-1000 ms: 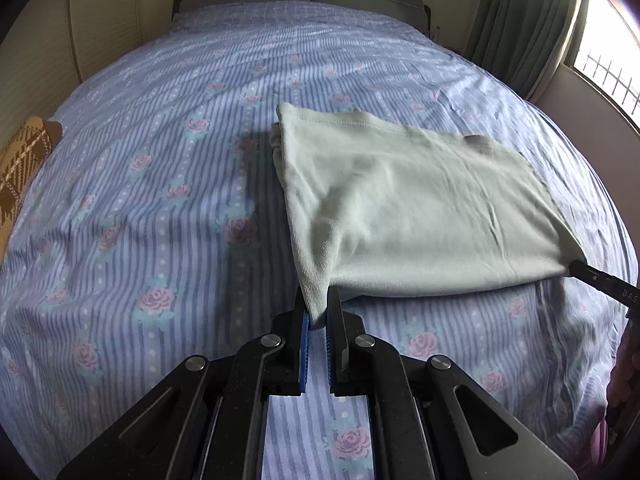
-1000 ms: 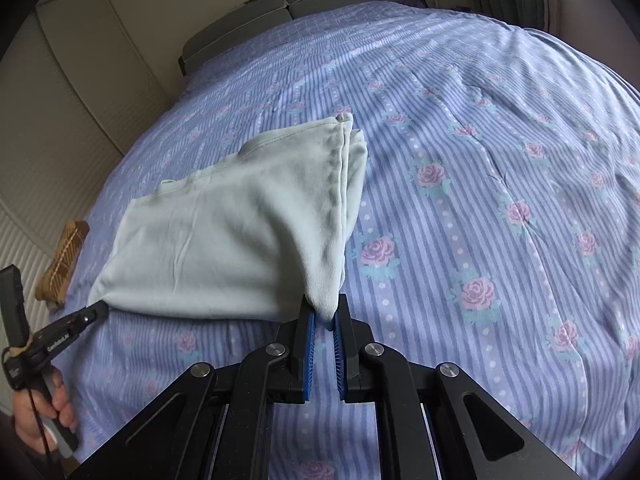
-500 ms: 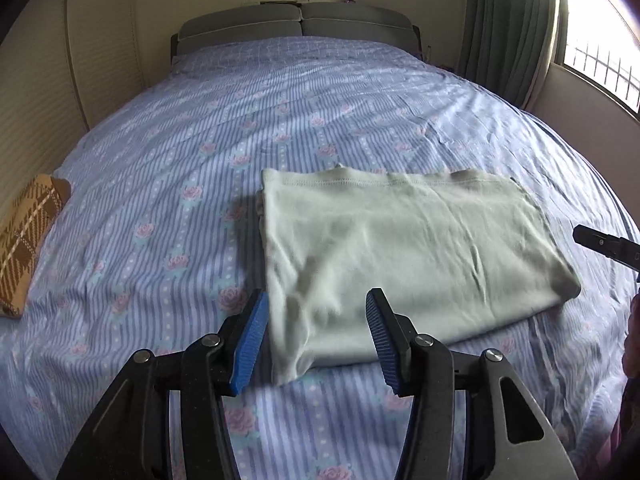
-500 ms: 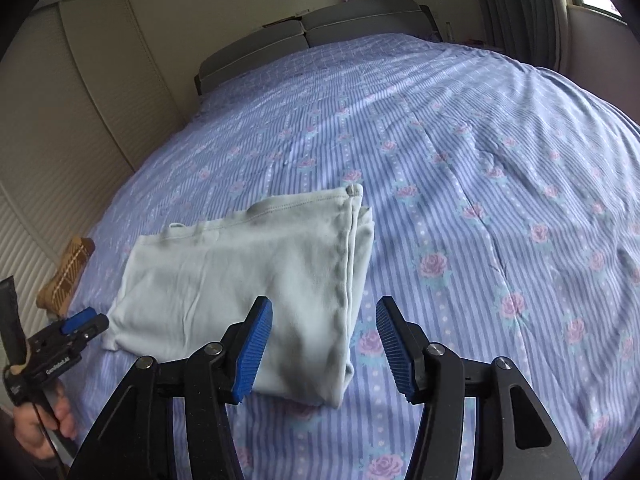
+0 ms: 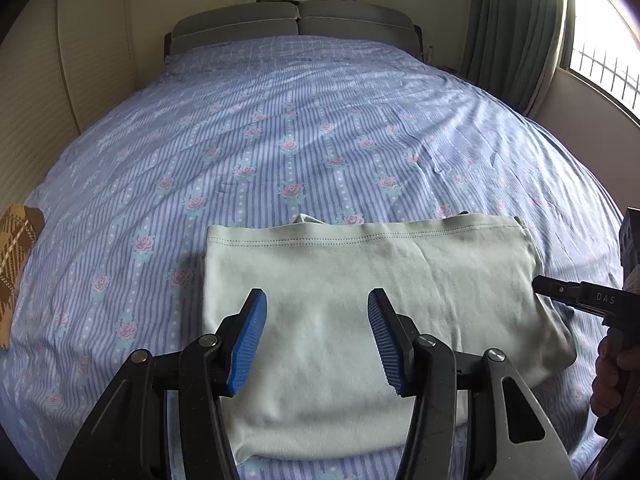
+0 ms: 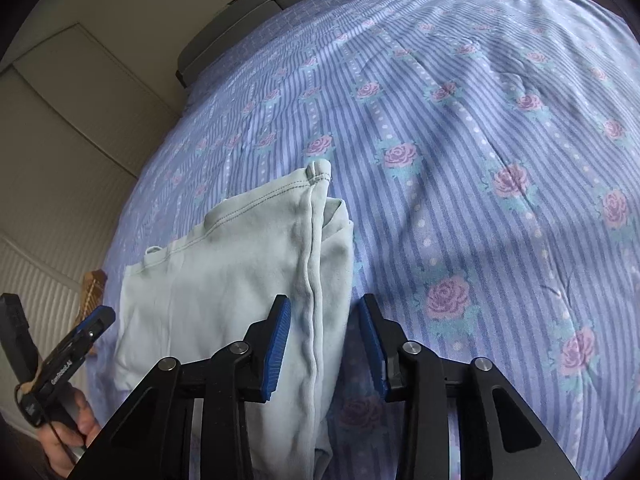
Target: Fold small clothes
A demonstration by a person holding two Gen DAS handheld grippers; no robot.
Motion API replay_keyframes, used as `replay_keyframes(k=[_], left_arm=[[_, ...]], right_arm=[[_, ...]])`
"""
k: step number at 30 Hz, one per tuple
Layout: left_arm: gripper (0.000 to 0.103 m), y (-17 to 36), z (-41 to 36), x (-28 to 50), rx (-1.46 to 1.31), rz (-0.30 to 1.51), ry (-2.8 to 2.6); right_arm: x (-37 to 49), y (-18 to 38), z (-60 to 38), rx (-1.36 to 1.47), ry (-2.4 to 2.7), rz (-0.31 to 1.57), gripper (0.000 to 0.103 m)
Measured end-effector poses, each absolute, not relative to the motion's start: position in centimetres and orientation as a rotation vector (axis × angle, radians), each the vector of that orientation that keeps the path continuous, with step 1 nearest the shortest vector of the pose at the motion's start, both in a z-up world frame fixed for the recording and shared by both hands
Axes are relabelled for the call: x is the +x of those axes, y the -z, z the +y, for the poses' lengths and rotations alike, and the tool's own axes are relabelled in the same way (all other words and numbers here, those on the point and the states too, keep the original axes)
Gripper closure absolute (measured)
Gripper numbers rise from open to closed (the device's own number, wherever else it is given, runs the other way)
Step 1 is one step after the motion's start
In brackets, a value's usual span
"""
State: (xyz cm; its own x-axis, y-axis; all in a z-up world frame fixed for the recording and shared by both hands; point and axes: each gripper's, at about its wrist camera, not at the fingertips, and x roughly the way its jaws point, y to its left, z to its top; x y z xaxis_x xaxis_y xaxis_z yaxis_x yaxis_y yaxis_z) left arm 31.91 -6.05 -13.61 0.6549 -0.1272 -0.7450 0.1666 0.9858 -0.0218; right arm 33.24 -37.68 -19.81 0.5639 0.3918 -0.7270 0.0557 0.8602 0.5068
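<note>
A pale green garment [image 5: 360,280] lies folded flat in a rectangle on the bed. It also shows in the right wrist view [image 6: 224,280], with its seamed right edge nearest me. My left gripper [image 5: 316,336] is open and empty, hovering over the garment's near left part. My right gripper [image 6: 324,344] is open and empty, its jaws on either side of the garment's right edge. The right gripper's tip shows at the right of the left wrist view [image 5: 560,292]. The left gripper shows at the far left of the right wrist view [image 6: 88,328].
The bed [image 5: 300,120] has a blue striped sheet with pink roses and a grey headboard [image 5: 296,20] at the far end. A brown plaid item [image 5: 16,256] lies at the bed's left edge. A green curtain [image 5: 516,28] and a window are at the right.
Both grippers held the garment's near corners a second ago, then opened and let it drop flat. Both have since moved closer over the garment, still open.
</note>
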Motion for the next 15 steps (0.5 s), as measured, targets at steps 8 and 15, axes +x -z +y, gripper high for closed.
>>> replay_keyframes(k=[8,15], left_arm=[[0.051,12.3,-4.9,31.2,0.047,0.81,0.157],[0.051,10.4,-1.3,29.8,0.005,0.785,0.125]], right_arm=[[32.5,16.9,-34.9,0.447,-0.19,0.902,0.093],[31.6,12.3,-30.4,0.416,-0.216,0.852,0.093]])
